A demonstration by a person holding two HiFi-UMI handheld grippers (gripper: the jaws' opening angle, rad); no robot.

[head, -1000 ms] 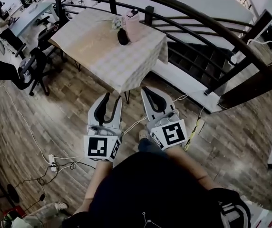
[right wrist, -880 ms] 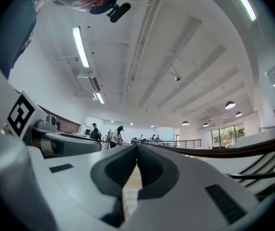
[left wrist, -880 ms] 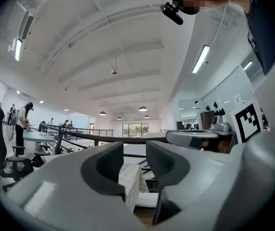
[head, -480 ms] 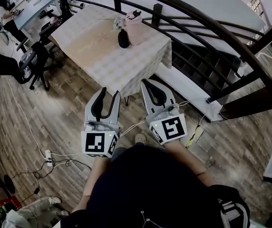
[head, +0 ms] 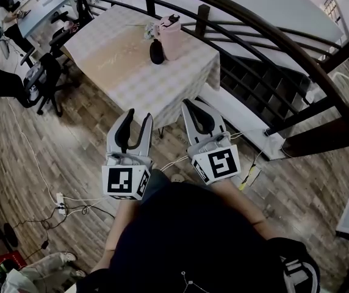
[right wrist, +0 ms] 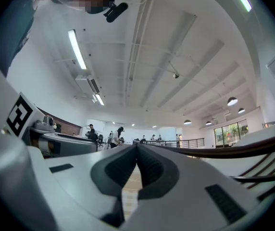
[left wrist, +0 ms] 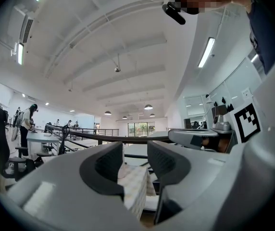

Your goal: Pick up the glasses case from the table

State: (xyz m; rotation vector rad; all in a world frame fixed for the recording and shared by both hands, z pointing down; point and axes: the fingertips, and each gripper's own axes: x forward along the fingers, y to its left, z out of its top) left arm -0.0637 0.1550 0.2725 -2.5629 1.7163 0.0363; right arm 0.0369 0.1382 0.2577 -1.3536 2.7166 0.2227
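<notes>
Well, the glasses case (head: pixel 157 51) sits untouched on the tabletop (head: pixel 116 63); left gripper (head: pixel 138 116) spread and empty, right gripper (head: pixel 190 104) pressed together.

Two tongs showed at the middle of the head view: one left tongs (head: pixel 139 116) and one right tongs (head: pixel 190 104). One table (head: pixel 119 63) stood in the upper middle and carried three things: one dark glasses case (head: pixel 157 52), one pink container (head: pixel 169 34) and one small pale item (head: pixel 148 32) too small to name. At the left edge stood what seemed to be two office chairs (head: pixel 45 78). One seated person (head: pixel 5 5) was in the upper left. One power strip (head: pixel 61 205) lay at the lower left.
</notes>
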